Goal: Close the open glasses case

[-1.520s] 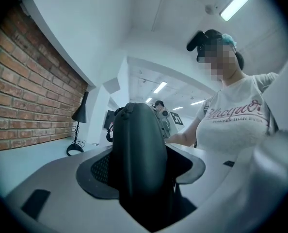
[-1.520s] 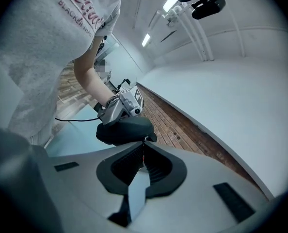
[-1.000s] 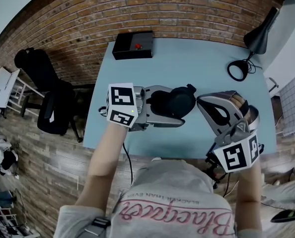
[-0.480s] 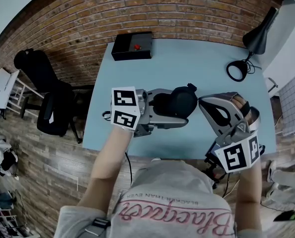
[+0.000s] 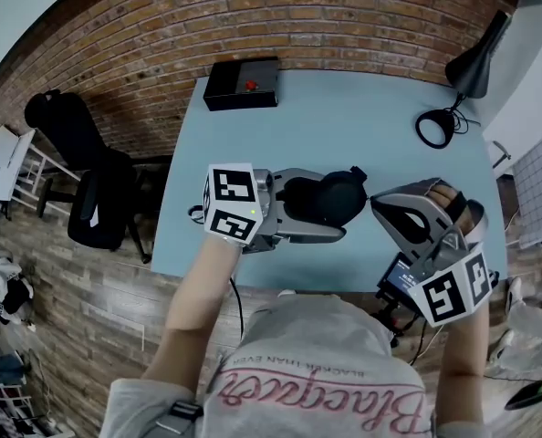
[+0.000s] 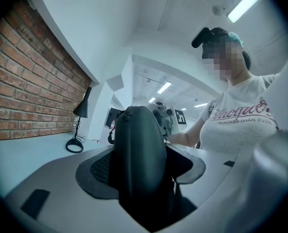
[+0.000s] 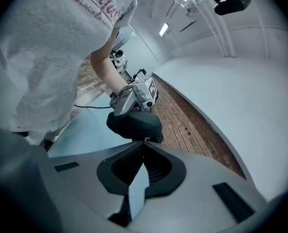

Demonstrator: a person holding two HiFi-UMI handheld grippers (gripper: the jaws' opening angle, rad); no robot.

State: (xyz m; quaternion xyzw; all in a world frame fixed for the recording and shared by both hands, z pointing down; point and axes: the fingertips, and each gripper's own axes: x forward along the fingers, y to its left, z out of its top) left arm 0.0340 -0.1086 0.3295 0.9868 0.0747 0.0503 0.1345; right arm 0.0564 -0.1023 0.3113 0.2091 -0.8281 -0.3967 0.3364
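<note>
Glasses case (image 5: pixel 329 199) is a black, rounded shell.

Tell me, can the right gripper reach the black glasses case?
Probably yes. The left gripper holds the glasses case, and the right gripper's closed fingers point at it from close by, with nothing between them.

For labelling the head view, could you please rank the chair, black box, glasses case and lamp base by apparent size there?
1. chair
2. glasses case and black box: about alike, and the case may be nearer the camera, so I won't rank them
3. lamp base
</note>
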